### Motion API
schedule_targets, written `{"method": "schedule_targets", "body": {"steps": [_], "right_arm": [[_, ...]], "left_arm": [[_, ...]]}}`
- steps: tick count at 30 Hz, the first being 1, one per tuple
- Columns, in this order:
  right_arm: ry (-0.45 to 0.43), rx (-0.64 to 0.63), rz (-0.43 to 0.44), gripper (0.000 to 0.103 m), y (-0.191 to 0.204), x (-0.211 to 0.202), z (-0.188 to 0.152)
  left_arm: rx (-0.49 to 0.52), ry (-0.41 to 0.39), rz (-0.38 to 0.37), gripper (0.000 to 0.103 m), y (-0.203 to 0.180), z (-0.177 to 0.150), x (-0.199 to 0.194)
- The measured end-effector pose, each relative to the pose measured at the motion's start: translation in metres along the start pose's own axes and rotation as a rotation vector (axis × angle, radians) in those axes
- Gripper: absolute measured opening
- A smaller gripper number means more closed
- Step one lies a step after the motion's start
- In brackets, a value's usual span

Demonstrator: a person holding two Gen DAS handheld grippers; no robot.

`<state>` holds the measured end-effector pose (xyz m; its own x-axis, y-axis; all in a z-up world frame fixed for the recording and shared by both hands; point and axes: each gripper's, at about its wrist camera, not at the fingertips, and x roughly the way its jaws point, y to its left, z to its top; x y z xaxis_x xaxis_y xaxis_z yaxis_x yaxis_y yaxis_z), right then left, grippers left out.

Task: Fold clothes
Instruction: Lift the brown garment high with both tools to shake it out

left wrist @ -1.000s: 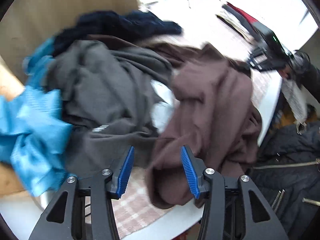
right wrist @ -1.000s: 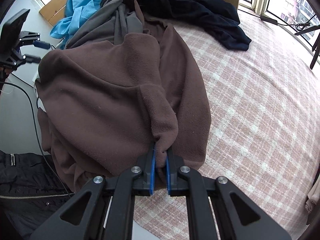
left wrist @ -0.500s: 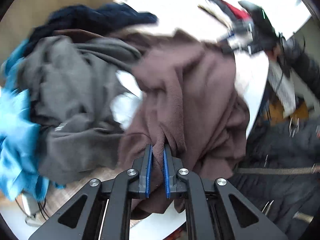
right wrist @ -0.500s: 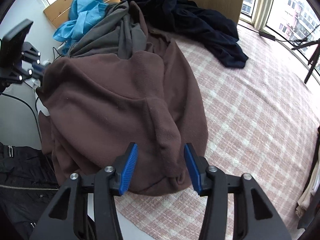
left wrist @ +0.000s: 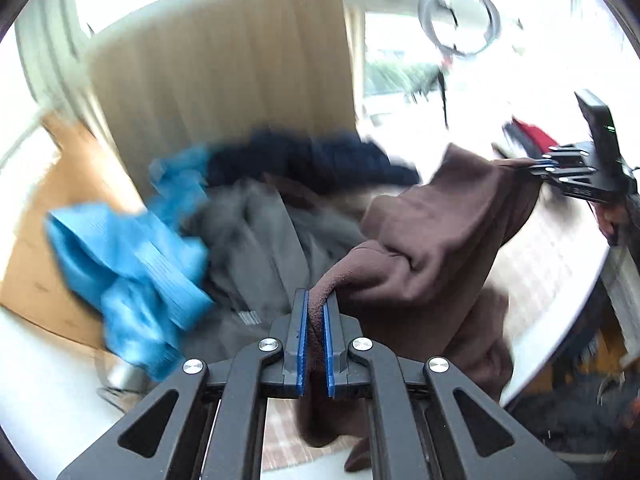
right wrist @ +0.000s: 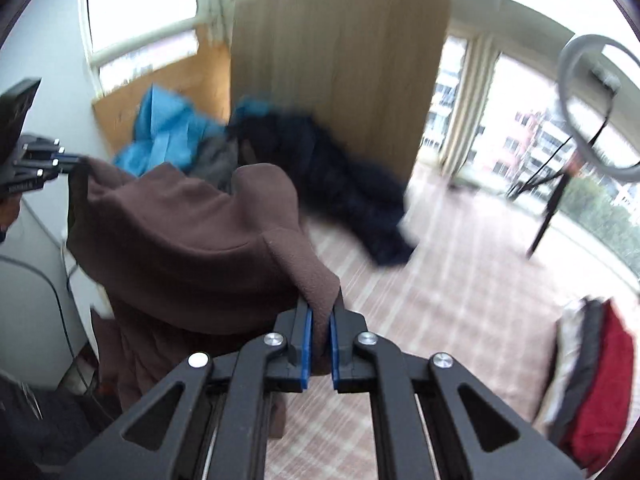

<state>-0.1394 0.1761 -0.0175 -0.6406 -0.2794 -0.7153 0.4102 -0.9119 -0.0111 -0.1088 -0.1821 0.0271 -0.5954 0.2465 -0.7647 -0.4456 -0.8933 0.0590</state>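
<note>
At about nine o'clock in my left wrist view lies a crumpled bright blue garment (left wrist: 132, 264), and just beside it, toward the centre, a rumpled grey garment (left wrist: 260, 248). A dark navy garment (left wrist: 312, 156) sits behind them at twelve o'clock, against the upright wooden board (left wrist: 224, 80).

My left hand-held gripper (left wrist: 315, 340) is clamped on an edge of the brown fleece garment (left wrist: 448, 240), its blue pads pressed tight on a fold of the cloth. From there the fleece runs up toward two o'clock, where my right hand-held gripper (left wrist: 560, 168) pinches its other edge. In the right wrist view that gripper (right wrist: 318, 344) is likewise shut tight on the fleece (right wrist: 192, 240), and the cloth stretches away to nine o'clock, to the left gripper (right wrist: 60, 160).

So the fleece hangs in the air between my two grips, lifted clear of the pile, sagging in the middle with its lower part drooping over the edge of the pink checked bed cover (right wrist: 460, 280). It is not folded; it is bunched and slack.

I judge the step in hand to be lifting and spreading this garment. The next move calls for drawing my grips apart until the span is taut, then laying it flat on the open cover toward three o'clock, clear of the other clothes. At four o'clock a red and white stack of cloth (right wrist: 592, 368) sits at the bed's edge.
</note>
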Motion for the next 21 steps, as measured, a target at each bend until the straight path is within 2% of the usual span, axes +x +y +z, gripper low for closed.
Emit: {"method": "schedule_targets", "body": {"steps": [4,7,11,13,16,19,21], "right_arm": [[-0.214,-0.032,-0.082,0.006,-0.014,-0.105,0.05],[-0.329,-0.07,-0.135,0.006,-0.011,-0.179,0.061],[-0.483,-0.119,-0.206,0.006,-0.008,-0.279,0.077],[-0.56,-0.144,-0.242,0.006,-0.006,-0.329,0.084],[-0.616,-0.161,-0.295,0.006,0.003,-0.363,0.083],[-0.587,-0.195,-0.376,0.006,0.007,-0.368,0.075],[-0.596,-0.189,-0.363,0.006,0.004,-0.376,0.063]], "left_arm": [[0.0,-0.192,0.133,0.006,-0.021,0.052,-0.086],[0.01,-0.332,0.22,0.006,-0.044,0.079,-0.156],[0.009,-0.461,0.269,0.006,-0.073,0.094,-0.227],[0.021,-0.502,0.29,0.006,-0.087,0.096,-0.249],[0.007,-0.552,0.279,0.006,-0.1,0.1,-0.271],[0.008,-0.56,0.287,0.006,-0.113,0.1,-0.275],[0.002,-0.591,0.272,0.006,-0.125,0.093,-0.279]]}}
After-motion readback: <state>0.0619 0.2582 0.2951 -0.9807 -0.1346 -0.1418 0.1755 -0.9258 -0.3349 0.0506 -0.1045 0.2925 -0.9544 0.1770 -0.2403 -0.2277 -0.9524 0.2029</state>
